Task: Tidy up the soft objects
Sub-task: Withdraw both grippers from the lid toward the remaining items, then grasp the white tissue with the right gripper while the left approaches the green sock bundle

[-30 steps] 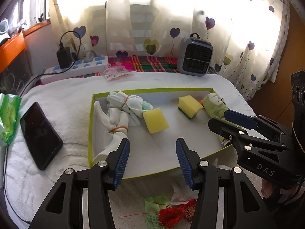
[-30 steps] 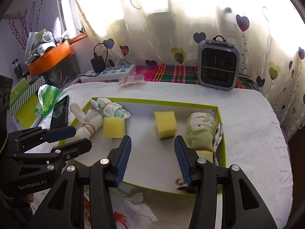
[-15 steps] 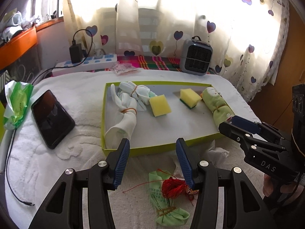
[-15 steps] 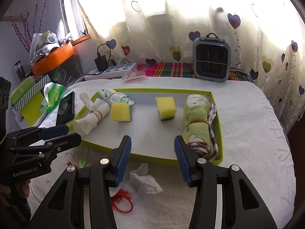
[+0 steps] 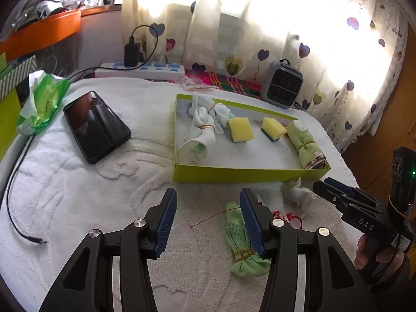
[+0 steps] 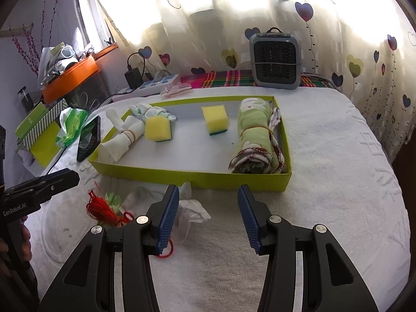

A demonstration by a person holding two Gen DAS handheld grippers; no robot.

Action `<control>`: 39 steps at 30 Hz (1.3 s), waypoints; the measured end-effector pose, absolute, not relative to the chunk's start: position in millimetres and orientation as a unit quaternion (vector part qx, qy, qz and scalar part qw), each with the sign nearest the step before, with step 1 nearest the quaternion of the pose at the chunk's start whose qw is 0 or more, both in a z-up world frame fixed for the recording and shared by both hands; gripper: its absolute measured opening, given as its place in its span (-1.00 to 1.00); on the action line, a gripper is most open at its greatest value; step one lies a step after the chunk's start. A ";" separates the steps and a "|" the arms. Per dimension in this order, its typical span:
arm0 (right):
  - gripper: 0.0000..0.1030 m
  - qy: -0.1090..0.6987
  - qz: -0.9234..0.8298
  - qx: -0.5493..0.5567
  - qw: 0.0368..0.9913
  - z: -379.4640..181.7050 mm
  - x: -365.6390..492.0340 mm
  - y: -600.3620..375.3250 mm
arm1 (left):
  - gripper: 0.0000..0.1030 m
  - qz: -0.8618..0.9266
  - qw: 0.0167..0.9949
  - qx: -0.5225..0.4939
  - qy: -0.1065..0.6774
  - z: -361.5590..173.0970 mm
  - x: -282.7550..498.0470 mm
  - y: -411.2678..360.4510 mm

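A shallow lime-green cardboard tray [image 6: 197, 179] on the white towel-covered table [image 6: 338, 182] holds one rolled green towel [image 6: 254, 135], its long axis running front to back, one banded white sock bundle [image 6: 124, 140] lying diagonally, and two yellow sponge blocks [image 6: 158, 129]. In front of the tray lies one banded green cloth roll [image 5: 241, 241], pointing toward it. Left gripper [image 5: 208, 221] and right gripper [image 6: 208, 215] both stand wide and empty.

Left gripper [image 5: 208, 208]: jaws apart, nothing between pads, angled downward. Right gripper [image 6: 208, 205]: jaws apart, empty, same downward tilt. Fingers [image 5: 364, 249] of right hand wrapped on right gripper's handle.
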State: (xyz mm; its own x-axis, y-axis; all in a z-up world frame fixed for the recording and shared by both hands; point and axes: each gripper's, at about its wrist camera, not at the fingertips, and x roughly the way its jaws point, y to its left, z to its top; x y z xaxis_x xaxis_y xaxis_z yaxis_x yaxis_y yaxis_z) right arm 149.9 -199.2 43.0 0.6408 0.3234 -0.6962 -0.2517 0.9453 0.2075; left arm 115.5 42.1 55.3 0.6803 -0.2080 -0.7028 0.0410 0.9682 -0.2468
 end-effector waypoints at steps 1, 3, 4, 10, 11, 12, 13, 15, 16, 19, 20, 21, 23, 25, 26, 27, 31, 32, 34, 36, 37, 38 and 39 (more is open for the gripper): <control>-0.06 0.395 0.161 0.048 0.903 41.8 149.6 -198.6 | -0.04 -0.069 0.910 -0.108 0.394 54.2 114.2 44.0; -0.06 0.399 0.165 0.048 0.900 39.5 149.2 -195.6 | -0.04 -0.071 0.908 -0.113 0.397 50.2 112.8 47.0; -0.06 0.401 0.167 0.046 0.899 38.6 149.3 -193.8 | -0.04 -0.073 0.906 -0.117 0.400 48.0 112.0 48.5; -0.06 0.417 0.175 0.047 0.891 30.1 154.4 -184.5 | -0.04 -0.092 0.898 -0.133 0.410 37.9 109.8 51.7; -0.06 0.421 0.174 0.047 0.889 28.0 155.8 -183.3 | -0.04 -0.095 0.897 -0.135 0.410 37.2 109.8 52.2; -0.06 0.424 0.175 0.046 0.888 26.5 157.0 -182.5 | -0.04 -0.098 0.896 -0.137 0.411 36.5 109.7 53.0; -0.06 0.426 0.175 0.045 0.887 25.0 157.6 -181.6 | -0.04 -0.101 0.895 -0.139 0.411 35.8 110.0 53.6; -0.06 0.429 0.175 0.044 0.885 23.2 159.3 -180.0 | -0.04 -0.109 0.892 -0.147 0.414 34.2 111.3 54.8; -0.06 0.430 0.173 0.045 0.885 22.6 159.9 -179.9 | -0.04 -0.111 0.890 -0.150 0.416 33.2 111.5 55.3; -0.06 0.433 0.172 0.054 0.883 21.3 162.0 -181.2 | -0.04 -0.116 0.888 -0.152 0.418 31.6 111.5 55.4; -0.06 0.433 0.172 0.055 0.883 20.9 162.2 -181.0 | -0.04 -0.119 0.887 -0.153 0.419 31.0 111.3 55.3; -0.06 0.433 0.173 0.055 0.883 20.6 162.1 -181.1 | -0.04 -0.122 0.886 -0.154 0.420 30.6 111.3 55.0; -0.10 0.432 0.174 0.055 0.883 20.4 161.7 -181.0 | -0.04 -0.125 0.885 -0.154 0.421 30.3 111.2 53.4; -0.23 0.431 0.176 0.055 0.883 20.6 160.9 -181.1 | -0.04 -0.127 0.884 -0.153 0.422 31.0 111.7 51.3; -0.31 0.430 0.178 0.055 0.883 20.9 160.7 -181.1 | -0.04 -0.129 0.884 -0.152 0.422 31.0 111.7 50.5; -0.37 0.430 0.179 0.053 0.883 21.1 160.3 -181.0 | -0.04 -0.131 0.884 -0.152 0.422 31.3 111.9 49.7; -0.55 0.428 0.180 0.055 0.884 21.1 158.8 -182.1 | -0.04 -0.137 0.882 -0.149 0.425 32.0 112.9 45.7; -0.56 0.427 0.178 0.058 0.885 21.4 158.4 -183.5 | -0.04 -0.138 0.882 -0.149 0.426 32.1 113.2 44.6; -0.61 0.423 0.174 0.064 0.887 22.3 157.2 -187.4 | -0.04 -0.142 0.881 -0.148 0.426 32.7 113.7 41.5; -0.61 0.418 0.168 0.066 0.890 23.9 155.3 -191.5 | -0.04 -0.147 0.880 -0.147 0.427 33.2 113.5 38.8; -0.62 0.415 0.165 0.068 0.892 24.8 154.1 -193.7 | -0.04 -0.148 0.879 -0.148 0.428 33.3 113.5 37.6; -0.62 0.412 0.162 0.069 0.894 25.8 153.1 -195.6 | -0.04 -0.148 0.879 -0.149 0.429 33.6 112.9 36.8; -0.62 0.409 0.160 0.071 0.895 26.7 151.8 -197.6 | -0.04 -0.148 0.879 -0.148 0.429 34.0 112.3 36.3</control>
State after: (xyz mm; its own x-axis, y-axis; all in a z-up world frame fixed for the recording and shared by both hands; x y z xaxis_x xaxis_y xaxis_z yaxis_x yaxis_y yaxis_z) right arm 151.8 -197.6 26.7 0.6132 0.3456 -0.7103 -0.2290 0.9384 0.2589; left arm 112.3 36.3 34.0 0.5881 -0.3876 -0.7099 0.1333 0.9121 -0.3876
